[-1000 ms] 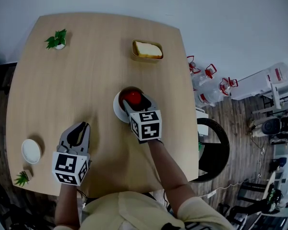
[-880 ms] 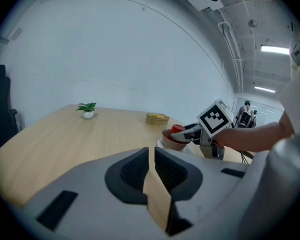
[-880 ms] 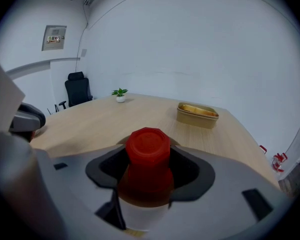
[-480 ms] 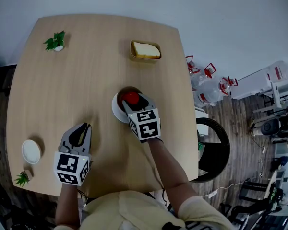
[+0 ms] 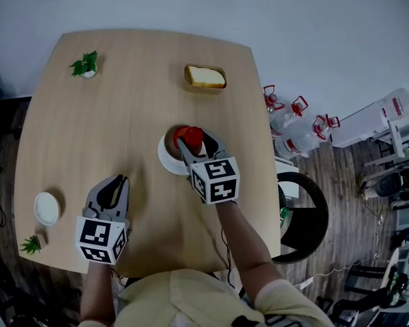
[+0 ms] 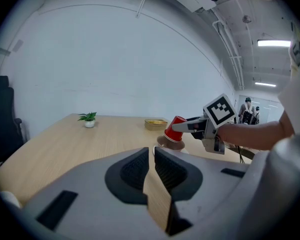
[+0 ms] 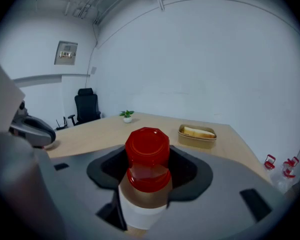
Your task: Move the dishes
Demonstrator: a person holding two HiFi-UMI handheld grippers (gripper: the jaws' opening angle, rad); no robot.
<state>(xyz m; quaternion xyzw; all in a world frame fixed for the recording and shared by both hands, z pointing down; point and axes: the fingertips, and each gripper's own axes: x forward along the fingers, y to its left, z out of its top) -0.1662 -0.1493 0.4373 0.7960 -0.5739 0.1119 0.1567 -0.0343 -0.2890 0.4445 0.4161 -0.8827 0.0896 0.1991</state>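
Observation:
An upturned red cup [image 5: 189,137] hangs tilted just above a white bowl [image 5: 168,158] near the table's middle. My right gripper [image 5: 193,142] is shut on the cup; its jaws have just been closing with the cup between them. The right gripper view shows the red cup [image 7: 148,159] filling the gap between the jaws, with the white bowl [image 7: 140,209] beneath it. In the left gripper view the red cup [image 6: 176,129] leans over the bowl [image 6: 171,143]. My left gripper [image 5: 111,191] hovers at the table's front left, shut and holding nothing [image 6: 152,166].
A tan tray with bread [image 5: 204,78] stands at the back right of the wooden table [image 5: 123,114]. A small potted plant [image 5: 86,65] is at the back left. A small white dish [image 5: 46,208] and another plant [image 5: 31,244] sit at the front left edge. A black chair [image 5: 303,213] stands to the right.
My right gripper has risen with the red cup, which now hangs tilted above the white bowl. My left gripper stays in about the same spot.

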